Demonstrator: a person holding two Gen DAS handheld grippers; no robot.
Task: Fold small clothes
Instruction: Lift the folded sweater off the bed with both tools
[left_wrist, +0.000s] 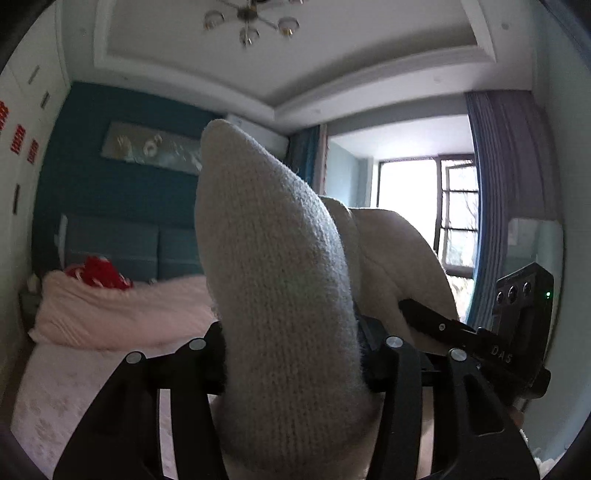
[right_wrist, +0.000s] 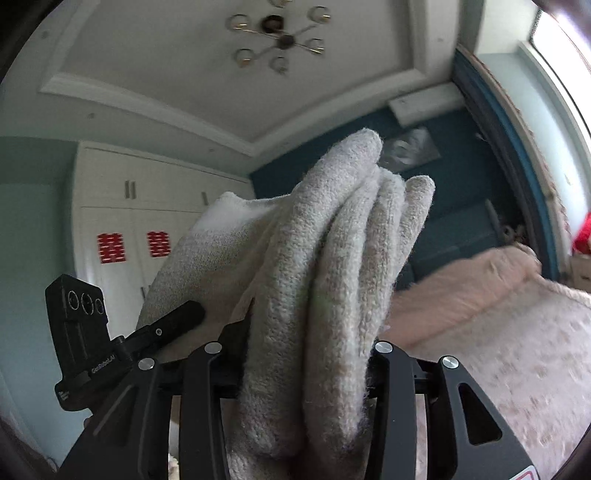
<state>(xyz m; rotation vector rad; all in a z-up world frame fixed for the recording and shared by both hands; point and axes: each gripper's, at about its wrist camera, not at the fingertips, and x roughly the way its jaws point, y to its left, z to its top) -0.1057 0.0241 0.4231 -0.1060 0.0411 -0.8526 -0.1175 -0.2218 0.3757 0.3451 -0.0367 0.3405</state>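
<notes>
Soft, light knit garment (left_wrist: 273, 295) bunches thickly inside both clenched tongs, left (left_wrist: 291, 354) and right (right_wrist: 306, 354); regrip at edges.

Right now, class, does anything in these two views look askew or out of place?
Yes: the knit garment is bunched in uneven folds between the right gripper jaws, and a red item lies loose on the pink bedding.

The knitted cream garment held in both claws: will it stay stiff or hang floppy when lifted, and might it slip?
The knitted cream garment is probably floppy: it bunches into soft rounded folds between the left claw and the right claw. It looks thick and fuzzy, so slipping seems unlikely. Probably light for its bulk.
</notes>
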